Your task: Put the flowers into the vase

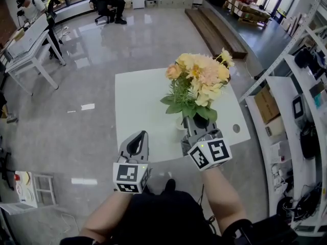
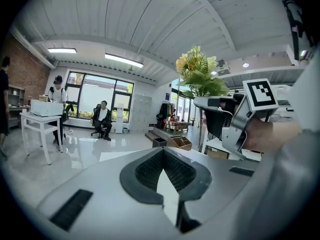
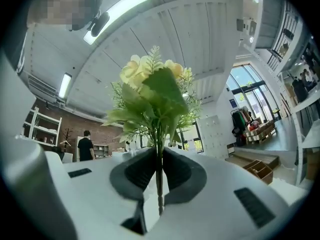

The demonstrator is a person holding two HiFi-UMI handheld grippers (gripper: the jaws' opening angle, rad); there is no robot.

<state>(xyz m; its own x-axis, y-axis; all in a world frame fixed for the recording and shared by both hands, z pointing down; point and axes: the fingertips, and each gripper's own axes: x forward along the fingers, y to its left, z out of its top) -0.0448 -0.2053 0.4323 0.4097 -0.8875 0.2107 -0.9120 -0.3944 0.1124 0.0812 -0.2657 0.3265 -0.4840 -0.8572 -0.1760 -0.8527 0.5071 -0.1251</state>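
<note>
My right gripper (image 3: 159, 159) clenches the flowers (image 1: 200, 78) over the table's (image 1: 138, 101) near edge, my left gripper (image 2: 163, 151) closed empty; next, stems into the vase.

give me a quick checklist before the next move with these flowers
1. The right claw is shut on the stem: ok.
2. The flowers stand upright over the table: ok.
3. The left claw is shut and holds nothing: ok.
4. The left claw is apart from the flowers: ok.
5. The vase opening is in sight: cannot tell, the flowers hide what is below them.
</note>
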